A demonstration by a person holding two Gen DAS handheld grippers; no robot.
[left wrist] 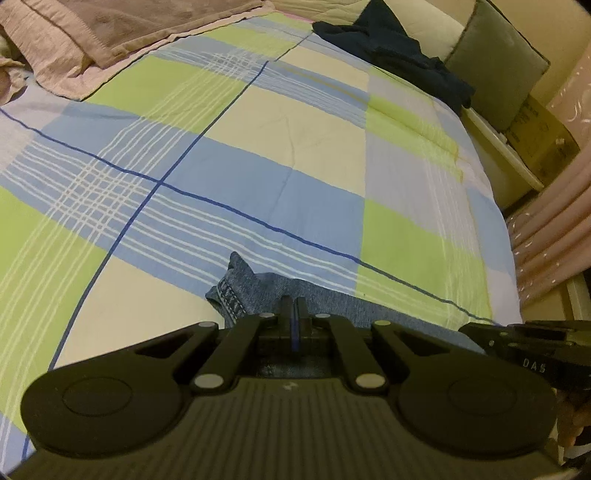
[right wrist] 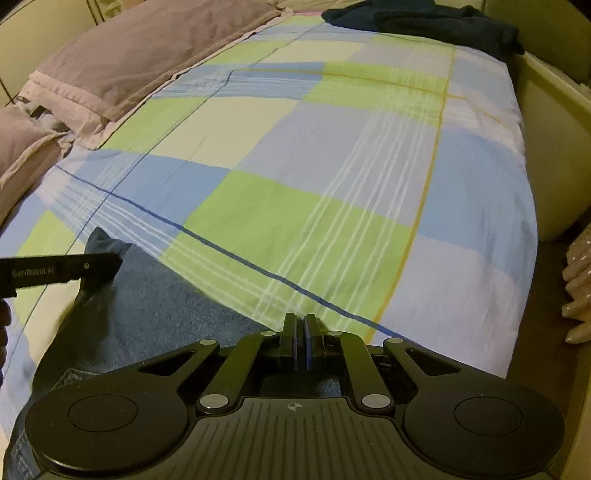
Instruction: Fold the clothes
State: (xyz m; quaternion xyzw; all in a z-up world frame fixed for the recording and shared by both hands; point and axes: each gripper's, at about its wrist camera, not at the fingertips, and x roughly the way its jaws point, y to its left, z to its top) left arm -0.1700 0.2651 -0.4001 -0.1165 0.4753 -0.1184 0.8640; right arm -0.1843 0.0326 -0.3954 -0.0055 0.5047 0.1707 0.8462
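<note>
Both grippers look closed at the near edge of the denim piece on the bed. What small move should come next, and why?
Probably lift and carry that edge forward over the bedspread. The left gripper and right gripper are both shut on the denim, which lies bunched at the near side, with open bedspread ahead to spread or fold it.

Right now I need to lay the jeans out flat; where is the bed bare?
The checked sheet is bare between the pillows, the dark clothes and the jeans. Crowded: the near edge, by both grippers.
</note>
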